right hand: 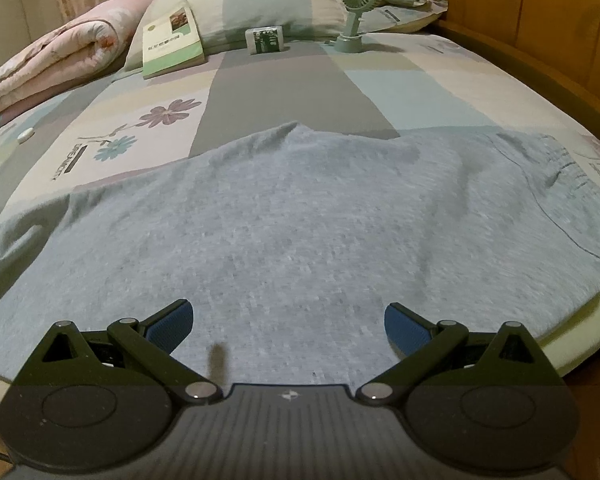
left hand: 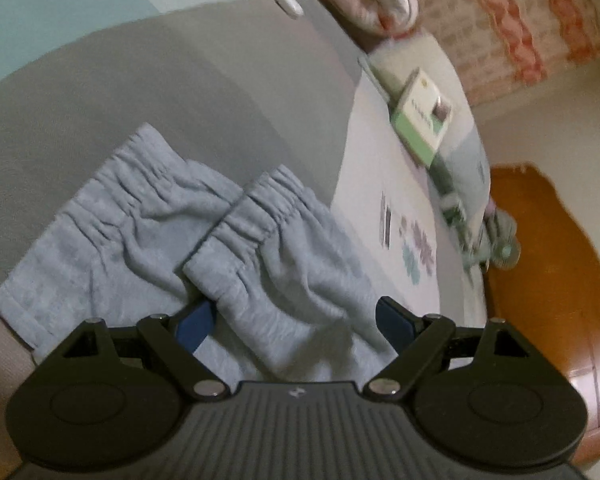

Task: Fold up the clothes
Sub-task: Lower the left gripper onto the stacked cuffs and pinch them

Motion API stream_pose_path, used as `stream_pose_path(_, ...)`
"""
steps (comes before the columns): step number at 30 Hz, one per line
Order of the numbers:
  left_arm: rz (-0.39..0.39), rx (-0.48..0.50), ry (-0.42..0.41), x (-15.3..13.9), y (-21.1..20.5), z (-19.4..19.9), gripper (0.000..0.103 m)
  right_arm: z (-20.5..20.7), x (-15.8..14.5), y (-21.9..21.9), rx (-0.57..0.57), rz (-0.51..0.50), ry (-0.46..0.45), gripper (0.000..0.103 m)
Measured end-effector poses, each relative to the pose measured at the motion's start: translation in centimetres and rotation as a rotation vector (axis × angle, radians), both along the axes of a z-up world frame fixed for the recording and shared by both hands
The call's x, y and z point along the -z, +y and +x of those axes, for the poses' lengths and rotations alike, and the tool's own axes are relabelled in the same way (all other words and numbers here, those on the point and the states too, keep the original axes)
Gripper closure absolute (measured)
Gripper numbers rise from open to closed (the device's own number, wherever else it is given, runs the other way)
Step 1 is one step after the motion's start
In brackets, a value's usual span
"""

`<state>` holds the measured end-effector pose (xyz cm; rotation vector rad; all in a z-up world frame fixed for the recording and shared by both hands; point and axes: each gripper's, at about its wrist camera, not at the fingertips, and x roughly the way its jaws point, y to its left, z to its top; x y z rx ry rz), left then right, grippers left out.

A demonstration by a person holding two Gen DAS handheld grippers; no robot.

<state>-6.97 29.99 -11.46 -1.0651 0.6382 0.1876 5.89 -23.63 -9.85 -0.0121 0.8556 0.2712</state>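
A light blue-grey garment (right hand: 300,220) is being shown spread flat across the near part of the bed (right hand: 380,84), over a patchwork sheet with flower prints. In the left wrist view its two elastic-gathered cuffs (left hand: 260,208) are being seen lying side by side on a grey panel of the sheet, the right one overlapping the left slightly.

The left gripper (left hand: 294,322) is being held wide apart, its blue pads (left hand: 194,324) set to either side of the nearer cuff; whether the cloth is being touched cannot be told. The right gripper (right hand: 288,324) is likewise being held wide apart just above the garment's near edge, nothing being gripped.

Beyond the garment, along the far side of the bed, a green-and-white book (right hand: 172,40) is being propped against a pillow (right hand: 260,8), a small box (right hand: 266,40) is being seen standing right of it, and a green desk fan (right hand: 354,12) is standing upright further right. A rolled pink quilt (right hand: 60,60) is lying at the far left, and a small white object (right hand: 25,135) is resting on the sheet near it. A wooden headboard (right hand: 520,20) is being seen curving around the right side.
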Motion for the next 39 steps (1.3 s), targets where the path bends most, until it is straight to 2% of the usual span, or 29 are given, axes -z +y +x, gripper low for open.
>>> stream_pose_path(7,-0.051,-0.074,-0.115,1.7,0.6,-1.1,0.015,0.0,0.6,0.7,-0.013,-0.016,0.021,0.000)
stream_pose_path(10,-0.071,-0.138,-0.137,2.2,0.9,-1.7,0.024,-0.1,0.8,0.9,-0.016,-0.018,0.021,0.000)
stream_pose_path(16,-0.018,-0.204,-0.149,3.0,0.5,-2.6,0.050,-0.2,0.9,0.6,-0.011,-0.008,0.021,0.000)
stream_pose_path(22,-0.007,-0.259,-0.093,3.2,0.6,-3.2,0.091,-0.2,1.0,0.6,-0.012,-0.008,0.018,0.000)
stream_pose_path(25,0.016,-0.276,-0.072,2.0,0.4,-3.2,0.092,-0.2,1.0,0.5,-0.010,-0.002,0.017,0.000)
stream_pose_path(29,0.132,-0.267,-0.088,-1.6,-0.4,-4.7,0.093,-0.1,1.0,0.6,-0.009,0.002,0.018,0.000)
stream_pose_path(33,0.219,-0.256,-0.047,-4.4,-0.9,-6.8,0.093,0.1,1.0,1.0,-0.018,0.004,0.021,0.000)
stream_pose_path(39,0.292,-0.230,0.086,-4.5,-1.2,-8.6,0.092,0.1,0.8,2.3,-0.058,-0.003,0.017,0.000)
